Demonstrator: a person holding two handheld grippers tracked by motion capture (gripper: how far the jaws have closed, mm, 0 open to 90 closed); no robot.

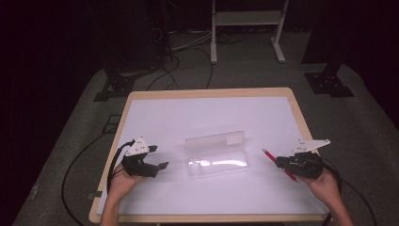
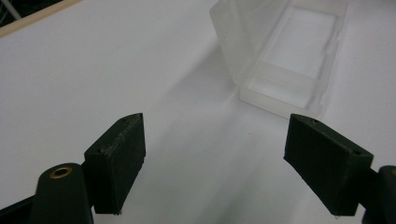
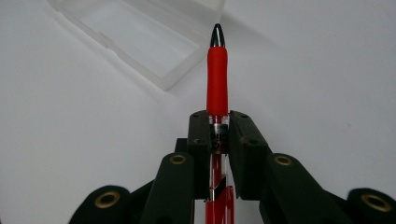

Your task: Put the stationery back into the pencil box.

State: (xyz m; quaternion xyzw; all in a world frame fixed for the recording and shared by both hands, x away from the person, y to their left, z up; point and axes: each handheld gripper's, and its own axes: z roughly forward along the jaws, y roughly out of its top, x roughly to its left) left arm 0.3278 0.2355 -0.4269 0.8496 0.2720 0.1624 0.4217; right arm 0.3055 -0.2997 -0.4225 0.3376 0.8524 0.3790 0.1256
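Right gripper view: right tongs (image 3: 219,123) pinching a red pen (image 3: 217,79), left tongs (image 2: 215,163) spread near the clear box (image 2: 285,60).

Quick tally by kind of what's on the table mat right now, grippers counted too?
Red pen: 1, clamped in the right gripper
Clear plastic case: 1, lid open, nothing inside
Grippers: 2, the left gripper open and holding nothing
White mat: 1
Total: 5

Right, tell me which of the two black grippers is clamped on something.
The right gripper: shut on the red pen. The left gripper gapes empty.
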